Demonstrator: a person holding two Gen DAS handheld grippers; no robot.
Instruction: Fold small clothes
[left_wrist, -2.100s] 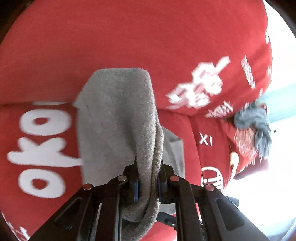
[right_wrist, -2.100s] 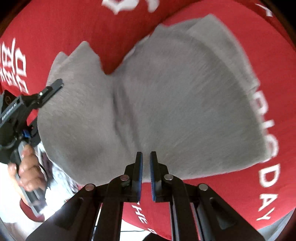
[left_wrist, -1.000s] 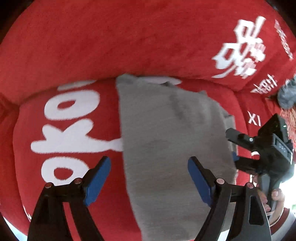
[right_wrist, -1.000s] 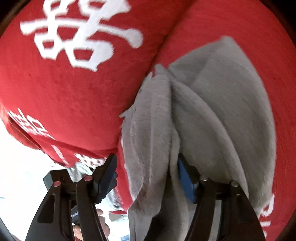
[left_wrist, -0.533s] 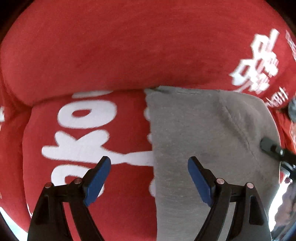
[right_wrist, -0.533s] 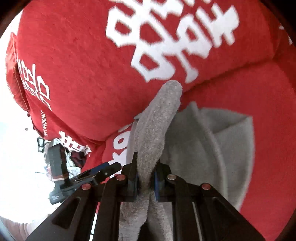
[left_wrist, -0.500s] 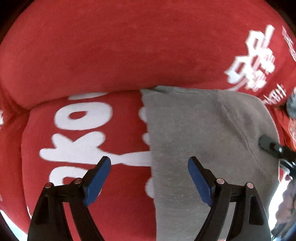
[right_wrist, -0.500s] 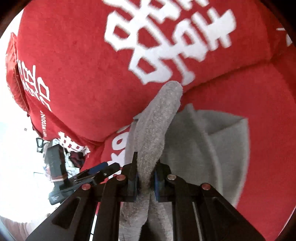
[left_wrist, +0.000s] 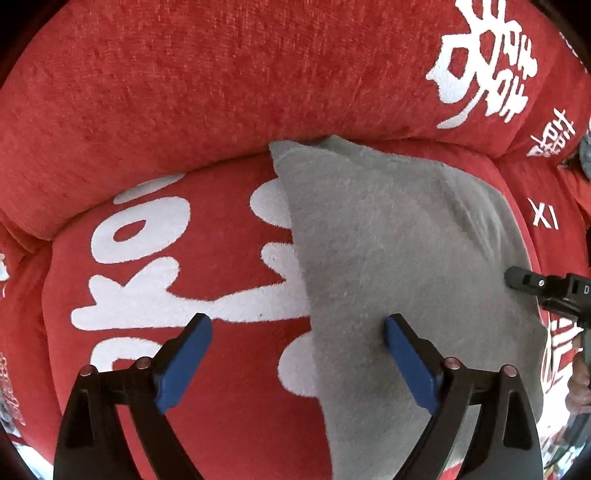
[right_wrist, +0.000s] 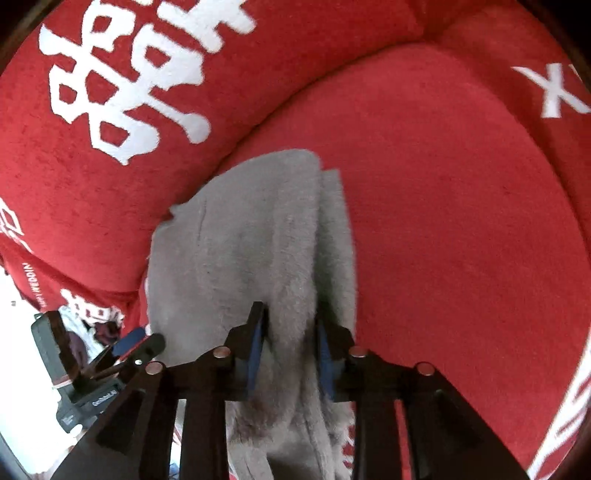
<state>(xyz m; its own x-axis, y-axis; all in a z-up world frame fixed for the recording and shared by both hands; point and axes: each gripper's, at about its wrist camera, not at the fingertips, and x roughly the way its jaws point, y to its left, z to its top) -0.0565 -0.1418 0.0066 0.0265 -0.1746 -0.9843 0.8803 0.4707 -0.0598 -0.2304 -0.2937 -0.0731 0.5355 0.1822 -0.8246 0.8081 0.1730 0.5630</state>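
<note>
A grey fleece garment lies folded on a red sofa seat with white lettering. My left gripper is open and empty, hovering over the garment's left edge. In the right wrist view the garment lies against the sofa backrest, and my right gripper has its jaws parted with a fold of the grey cloth between them, the pads loose on it. The right gripper also shows at the right edge of the left wrist view. The left gripper shows at lower left in the right wrist view.
The red backrest cushion with white characters rises directly behind the garment. Bare red seat lies to the right of the garment. A bundle of other clothes sits beyond the sofa's end.
My right gripper has laid the lifted fold down across the garment and parted its jaws. My left gripper stays open and has drifted slightly right over the cloth.
</note>
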